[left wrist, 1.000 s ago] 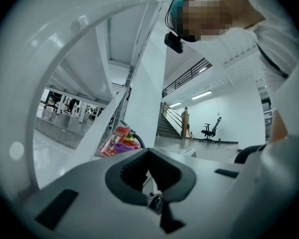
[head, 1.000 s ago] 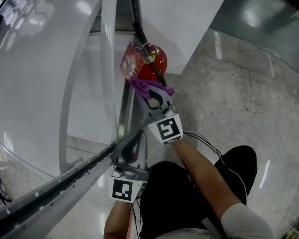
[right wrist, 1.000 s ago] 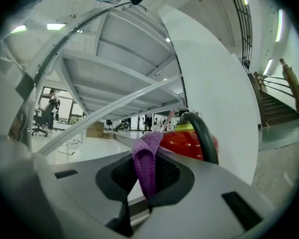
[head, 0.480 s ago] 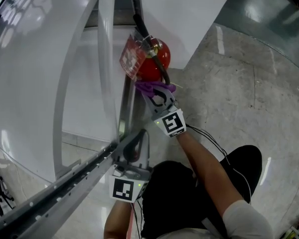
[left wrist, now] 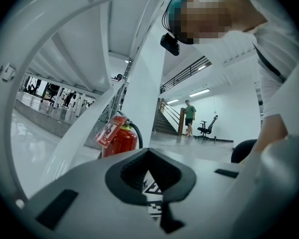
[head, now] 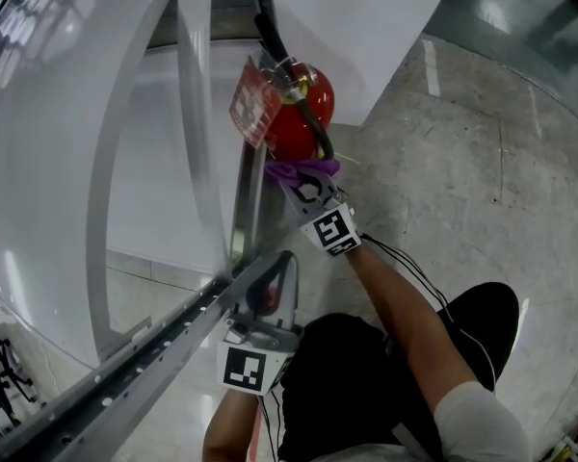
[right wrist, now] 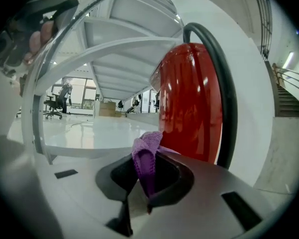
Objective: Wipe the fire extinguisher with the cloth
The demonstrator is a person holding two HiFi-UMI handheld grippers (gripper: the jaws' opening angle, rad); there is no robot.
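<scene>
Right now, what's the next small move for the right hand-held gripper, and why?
Probably nudge the right hand-held gripper forward so its purple cloth presses the fire extinguisher, then sweep. The cloth is clamped in the jaws beside its red body; contact unclear.

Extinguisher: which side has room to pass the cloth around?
Its right: bare floor from the extinguisher out to the wall. Its left is crowded: tag, metal post and curved panel sit close. The hose runs down its right side.
</scene>
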